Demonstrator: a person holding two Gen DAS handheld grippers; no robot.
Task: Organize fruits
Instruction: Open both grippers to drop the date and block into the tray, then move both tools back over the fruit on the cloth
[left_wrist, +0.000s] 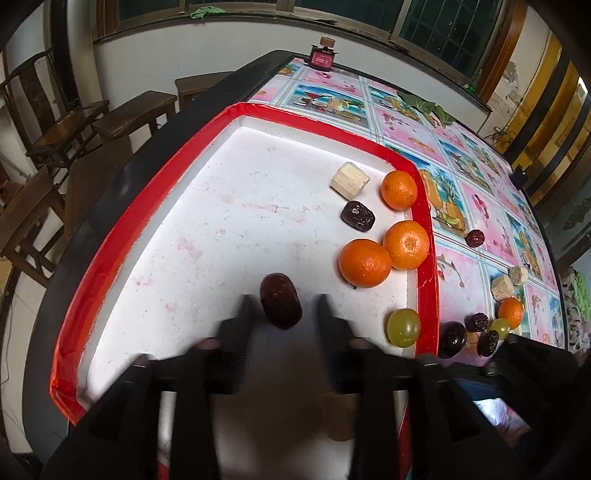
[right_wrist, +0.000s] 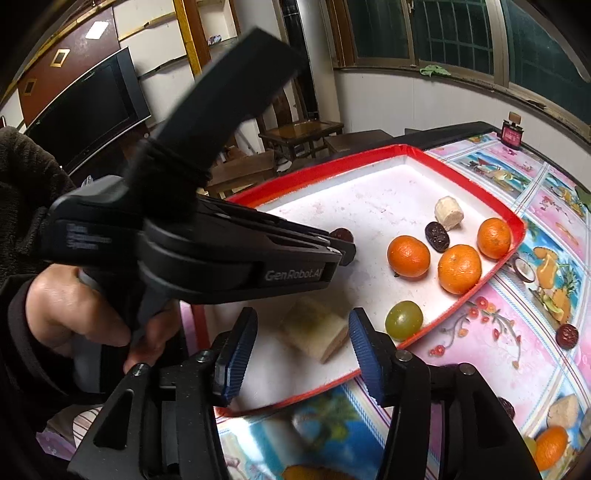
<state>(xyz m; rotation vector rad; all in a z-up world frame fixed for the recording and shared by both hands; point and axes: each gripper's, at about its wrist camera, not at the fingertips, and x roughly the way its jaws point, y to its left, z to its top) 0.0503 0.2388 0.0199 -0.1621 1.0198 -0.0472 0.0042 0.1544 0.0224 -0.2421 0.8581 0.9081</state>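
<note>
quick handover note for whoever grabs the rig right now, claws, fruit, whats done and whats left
Left claw: open, a dark date lies between its fingers on the tray, not pinched.
Right claw: open, a pale cut chunk lies on the tray between its fingers, not gripped.
In the tray: three oranges, a green grape, another date, another pale chunk.
Left on the tablecloth: a lone date and a small pile of dates, chunks, an orange and a grape.

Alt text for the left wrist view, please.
The open left tongs hover over a dark date lying loose between them in a red-rimmed white tray. To the right lie three tangerines, a green grape and another date.
</note>
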